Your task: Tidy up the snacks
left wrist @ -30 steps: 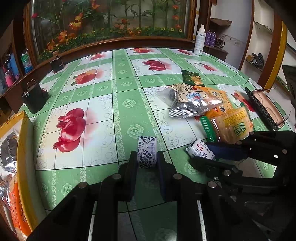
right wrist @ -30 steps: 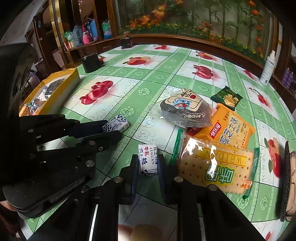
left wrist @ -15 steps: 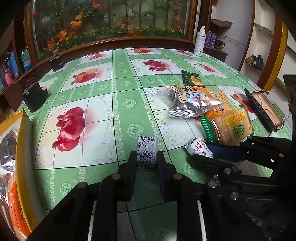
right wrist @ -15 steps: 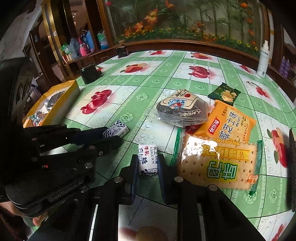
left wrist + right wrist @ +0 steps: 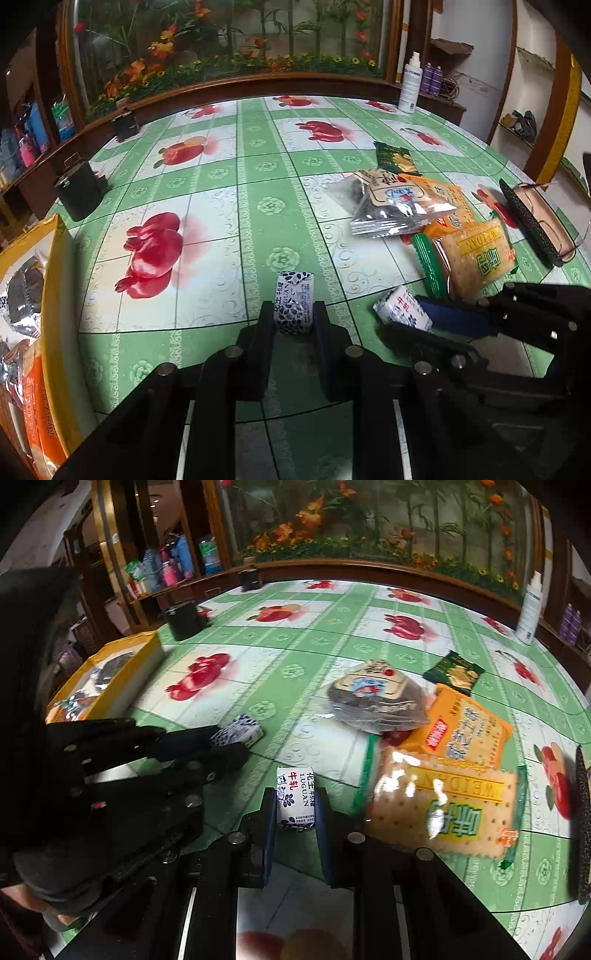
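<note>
My left gripper point(image 5: 294, 318) is shut on a small white candy with a dark blue leaf pattern point(image 5: 294, 306), low over the green tablecloth. Beside it, my right gripper point(image 5: 295, 805) is shut on a like candy with red and blue print point(image 5: 295, 797). Each gripper shows in the other's view: the right gripper point(image 5: 408, 319) with its candy point(image 5: 400, 308), the left gripper point(image 5: 225, 740) with its candy point(image 5: 240, 731). A yellow box point(image 5: 55, 295) holding several snack packs stands at the left; its rim point(image 5: 122, 675) shows in the right wrist view too.
Right of the grippers lie a cracker pack point(image 5: 443, 808), an orange biscuit pack point(image 5: 465, 727), a clear bag with a dark cake point(image 5: 376, 698) and a small green packet point(image 5: 454, 672). Glasses and a black case point(image 5: 532, 221) lie far right. A black box point(image 5: 77, 188) and a spray bottle point(image 5: 410, 86) stand farther off.
</note>
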Available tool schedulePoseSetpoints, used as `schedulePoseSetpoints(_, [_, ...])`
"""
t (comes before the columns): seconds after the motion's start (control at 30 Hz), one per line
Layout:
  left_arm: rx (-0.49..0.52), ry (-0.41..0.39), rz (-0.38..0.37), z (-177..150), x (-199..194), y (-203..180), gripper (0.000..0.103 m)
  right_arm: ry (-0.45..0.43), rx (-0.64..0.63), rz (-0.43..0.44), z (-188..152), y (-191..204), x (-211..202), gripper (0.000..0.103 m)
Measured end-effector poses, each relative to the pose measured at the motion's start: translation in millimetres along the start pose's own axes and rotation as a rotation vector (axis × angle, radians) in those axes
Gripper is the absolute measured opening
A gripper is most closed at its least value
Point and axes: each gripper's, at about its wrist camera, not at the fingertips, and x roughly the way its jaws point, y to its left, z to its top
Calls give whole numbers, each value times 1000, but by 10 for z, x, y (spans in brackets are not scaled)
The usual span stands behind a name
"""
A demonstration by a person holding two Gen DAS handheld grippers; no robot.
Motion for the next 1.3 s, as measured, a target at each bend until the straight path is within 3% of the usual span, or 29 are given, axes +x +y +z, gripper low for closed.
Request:
schedulePoseSetpoints(0.23, [-31, -67, 8, 30, -160, 73, 19, -47, 25, 11, 3, -4, -94, 21])
schedulePoseSetpoints(0.4, [-41, -119, 57, 43, -266, 98, 19, -85, 42, 4, 23, -31, -176, 21])
schedulePoseSetpoints(0.9, [-29, -136, 120, 54, -282, 119, 19, -114, 63, -33, 39, -78, -247, 22])
schedulePoseSetpoints(1.3, [-33, -180, 121, 76, -397, 111, 19, -144, 65, -54, 40, -79, -309, 22])
